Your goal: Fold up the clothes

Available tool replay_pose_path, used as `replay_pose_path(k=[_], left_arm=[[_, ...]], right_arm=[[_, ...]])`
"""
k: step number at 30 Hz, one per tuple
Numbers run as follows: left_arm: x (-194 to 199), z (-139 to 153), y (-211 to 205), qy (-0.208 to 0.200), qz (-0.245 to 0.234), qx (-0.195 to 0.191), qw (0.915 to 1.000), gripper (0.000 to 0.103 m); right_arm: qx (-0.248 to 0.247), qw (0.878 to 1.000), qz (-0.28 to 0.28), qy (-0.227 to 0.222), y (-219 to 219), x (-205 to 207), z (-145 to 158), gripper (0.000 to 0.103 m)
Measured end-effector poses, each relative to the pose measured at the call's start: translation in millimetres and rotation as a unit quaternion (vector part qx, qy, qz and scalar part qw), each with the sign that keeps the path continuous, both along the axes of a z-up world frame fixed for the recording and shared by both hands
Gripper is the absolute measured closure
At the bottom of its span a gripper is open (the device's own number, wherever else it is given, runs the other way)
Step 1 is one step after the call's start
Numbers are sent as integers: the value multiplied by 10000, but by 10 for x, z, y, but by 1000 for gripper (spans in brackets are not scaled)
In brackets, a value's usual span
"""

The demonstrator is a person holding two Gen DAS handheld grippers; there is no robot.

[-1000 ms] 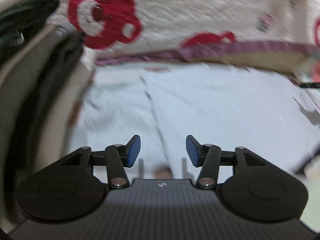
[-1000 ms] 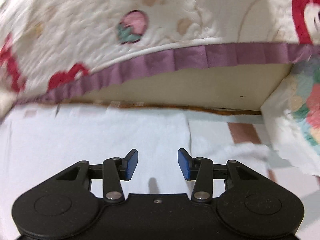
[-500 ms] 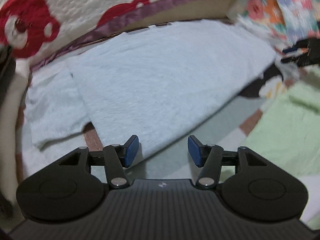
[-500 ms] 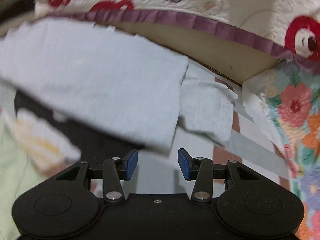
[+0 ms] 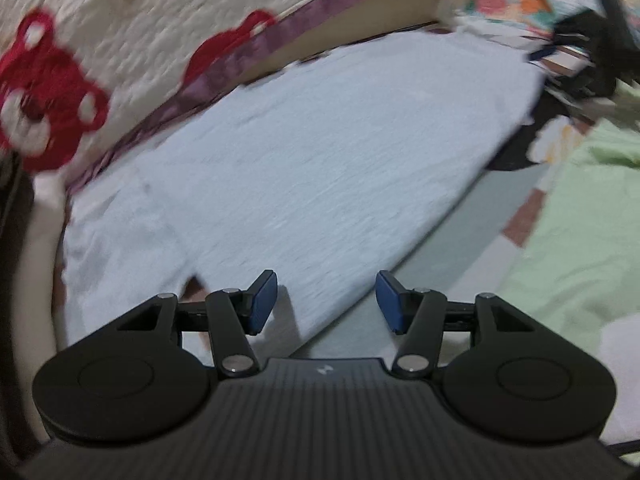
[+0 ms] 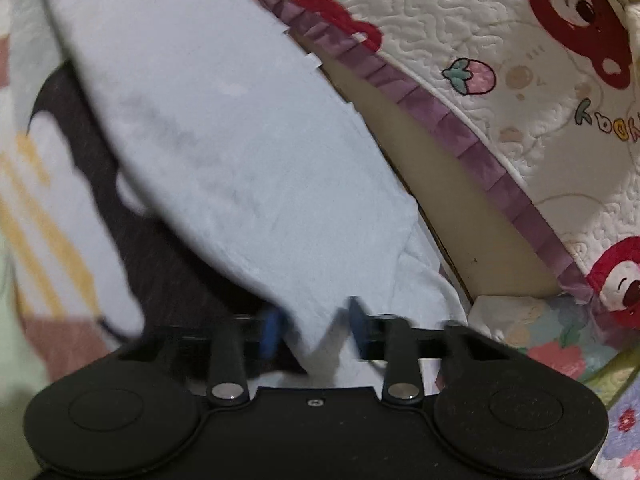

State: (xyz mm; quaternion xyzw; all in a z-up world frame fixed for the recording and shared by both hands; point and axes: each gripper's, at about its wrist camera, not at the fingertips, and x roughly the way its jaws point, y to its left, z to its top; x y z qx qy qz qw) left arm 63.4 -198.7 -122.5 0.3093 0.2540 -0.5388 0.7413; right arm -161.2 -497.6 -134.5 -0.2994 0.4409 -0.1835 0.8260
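Right tongs point(image 6: 312, 330): closing on shirt point(image 6: 224, 152) corner, previously wide; corner between pads.
Left tongs point(image 5: 326, 300): half open, empty, lowered over hem.
Meaning: fold about to be lifted.

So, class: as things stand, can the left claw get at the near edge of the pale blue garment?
Probably yes. The left claw is open just above the pale blue garment, whose near edge runs between its fingers, and nothing lies in the way.
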Motion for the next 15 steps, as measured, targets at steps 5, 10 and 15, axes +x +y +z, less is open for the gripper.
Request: replay_pose_path(k=[5,10,15], left_arm=[[-186,0,-94,-183,-403,-154,9989,43],[-203,-128,-265,-335,-203,-21,9992,43],[-206,-178,-316,-661,-104,185,9976,43]], right_arm=[[149,9987,-138,-474,-36,140,238,98],[424,9944,-411,-875,-145,245,470,99],[419,9930,-477,-995,-234,336,584,100]])
